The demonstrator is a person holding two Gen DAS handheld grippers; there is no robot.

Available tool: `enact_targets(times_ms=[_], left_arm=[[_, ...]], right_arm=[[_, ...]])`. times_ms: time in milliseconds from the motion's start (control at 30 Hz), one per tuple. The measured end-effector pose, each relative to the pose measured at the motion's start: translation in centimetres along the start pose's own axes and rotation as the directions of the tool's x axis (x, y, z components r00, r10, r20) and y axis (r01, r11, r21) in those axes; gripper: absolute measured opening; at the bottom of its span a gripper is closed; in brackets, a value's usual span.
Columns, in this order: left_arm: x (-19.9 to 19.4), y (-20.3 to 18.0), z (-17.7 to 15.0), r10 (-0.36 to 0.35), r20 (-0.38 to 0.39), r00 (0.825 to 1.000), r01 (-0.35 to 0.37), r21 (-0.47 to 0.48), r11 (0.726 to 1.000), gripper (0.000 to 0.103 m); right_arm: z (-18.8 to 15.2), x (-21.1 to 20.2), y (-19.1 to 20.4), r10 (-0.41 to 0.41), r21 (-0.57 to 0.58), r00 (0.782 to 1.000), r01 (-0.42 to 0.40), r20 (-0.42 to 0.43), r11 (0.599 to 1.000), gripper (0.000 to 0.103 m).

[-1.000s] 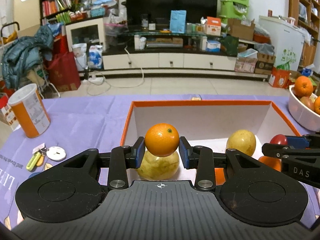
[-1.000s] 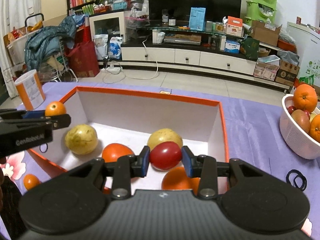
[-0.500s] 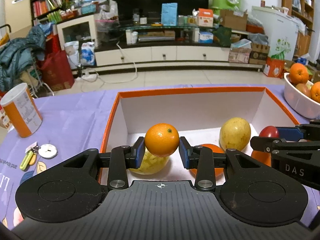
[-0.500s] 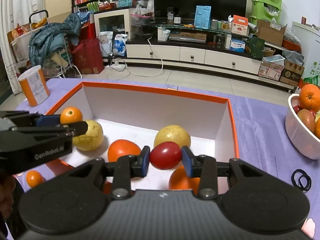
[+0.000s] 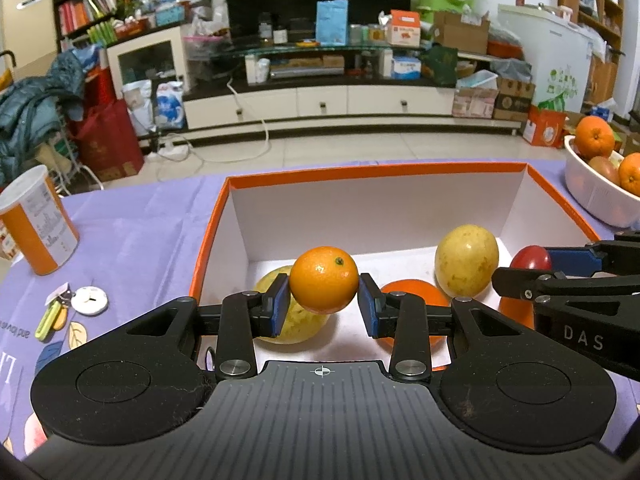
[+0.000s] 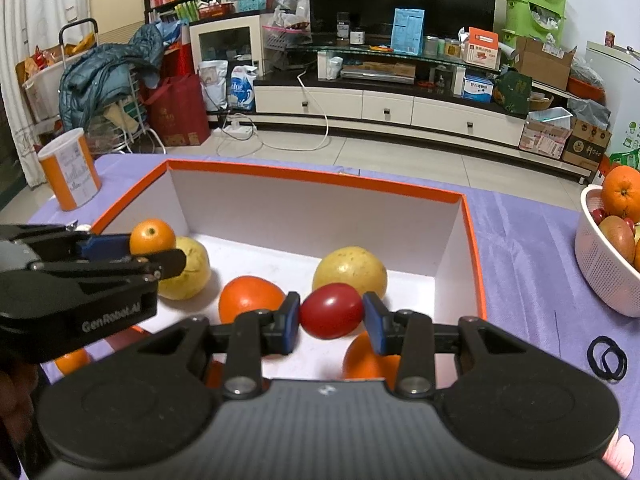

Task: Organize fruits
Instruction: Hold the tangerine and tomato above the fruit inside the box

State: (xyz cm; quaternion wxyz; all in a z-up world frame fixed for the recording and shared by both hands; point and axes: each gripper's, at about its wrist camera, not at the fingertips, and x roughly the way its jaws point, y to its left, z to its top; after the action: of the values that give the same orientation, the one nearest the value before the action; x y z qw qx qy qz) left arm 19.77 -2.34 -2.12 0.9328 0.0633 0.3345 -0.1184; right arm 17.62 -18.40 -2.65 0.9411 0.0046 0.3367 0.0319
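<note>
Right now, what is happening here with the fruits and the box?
A person holds a gripper in each hand over an orange-rimmed box on a purple-covered table. The left gripper is shut on a small orange; the right gripper is shut on a red fruit. Two yellow fruits and some orange ones already lie in the box. A white basket with more fruit stands to the right.

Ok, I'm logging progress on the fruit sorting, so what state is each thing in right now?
Left gripper: jaws shut on small orange.
Right gripper: jaws shut on red tomato.
Orange box: open, holding four fruits.
White bowl: holds fruit.
Orange can: upright, lidded.
</note>
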Motion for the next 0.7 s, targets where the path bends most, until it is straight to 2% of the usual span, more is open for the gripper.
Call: enact_targets(times_ms=[700], left_arm=[[0.13,-0.08,0.02,0.001,-0.011,1.0,-0.001,0.005,1.0,0.002]], right_arm=[[-0.14,0.07,0.19,0.002,-0.005,1.0,-0.002,-0.003,1.0,0.041]])
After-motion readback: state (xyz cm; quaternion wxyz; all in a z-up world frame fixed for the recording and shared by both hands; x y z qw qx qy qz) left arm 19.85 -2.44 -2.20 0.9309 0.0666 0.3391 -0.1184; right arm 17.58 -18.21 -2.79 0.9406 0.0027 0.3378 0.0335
